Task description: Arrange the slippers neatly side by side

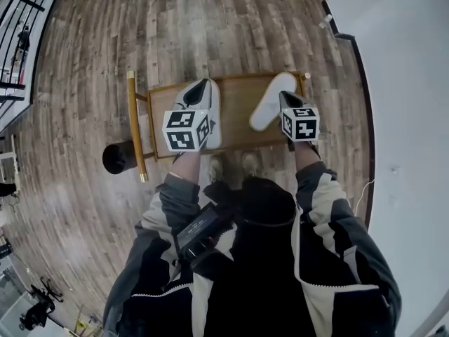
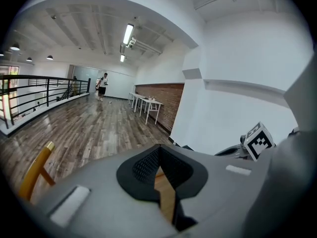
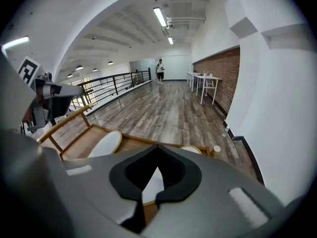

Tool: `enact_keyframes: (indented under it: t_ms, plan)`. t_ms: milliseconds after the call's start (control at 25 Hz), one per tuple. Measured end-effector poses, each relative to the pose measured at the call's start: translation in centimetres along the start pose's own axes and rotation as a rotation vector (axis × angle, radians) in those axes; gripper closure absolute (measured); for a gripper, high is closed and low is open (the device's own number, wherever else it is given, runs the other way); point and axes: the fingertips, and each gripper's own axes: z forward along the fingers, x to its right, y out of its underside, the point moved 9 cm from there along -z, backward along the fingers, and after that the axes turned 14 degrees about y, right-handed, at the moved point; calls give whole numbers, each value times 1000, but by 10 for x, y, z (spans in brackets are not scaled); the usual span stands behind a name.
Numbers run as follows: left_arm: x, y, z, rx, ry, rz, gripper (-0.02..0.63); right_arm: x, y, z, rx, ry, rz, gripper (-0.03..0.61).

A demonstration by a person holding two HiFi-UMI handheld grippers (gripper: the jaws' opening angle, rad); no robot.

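Pointing straight ahead, left slipper (image 1: 215, 111); right slipper (image 1: 270, 104) skewed rightward; left tongs (image 1: 204, 83) and right tongs (image 1: 283, 95) closed.

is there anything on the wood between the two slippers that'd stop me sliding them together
Nothing visible does. Between the left slipper and the right slipper there is only the bare top of the wooden stand.

Left gripper (image 1: 203, 84) hides much of the left slipper (image 1: 215, 118); right gripper (image 1: 285, 97) seemingly covers one end of the right slipper (image 1: 271, 102)
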Motion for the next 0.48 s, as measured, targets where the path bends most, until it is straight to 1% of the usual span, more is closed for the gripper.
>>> enact_keyframes:
  t_ms: [160, 200, 240, 280, 320, 360, 480]
  plan:
    - [6, 10, 3, -15, 14, -8, 604, 8, 24, 21, -104, 35, -1, 572]
    - [8, 11, 4, -15, 16, -5, 604, 11, 28, 27, -130, 43, 4, 550]
    - [10, 11, 4, -15, 17, 0, 604, 14, 31, 33, -156, 48, 11, 509]
    - [11, 11, 4, -15, 19, 8, 604, 17, 35, 38, -181, 53, 19, 481]
    - [13, 10, 3, -15, 19, 15, 604, 19, 38, 43, -207, 59, 27, 413]
    - [14, 10, 2, -14, 20, 21, 604, 22, 42, 47, -232, 65, 36, 382]
    - [15, 8, -3, -3, 20, 34, 604, 27, 51, 60, -295, 73, 68, 318]
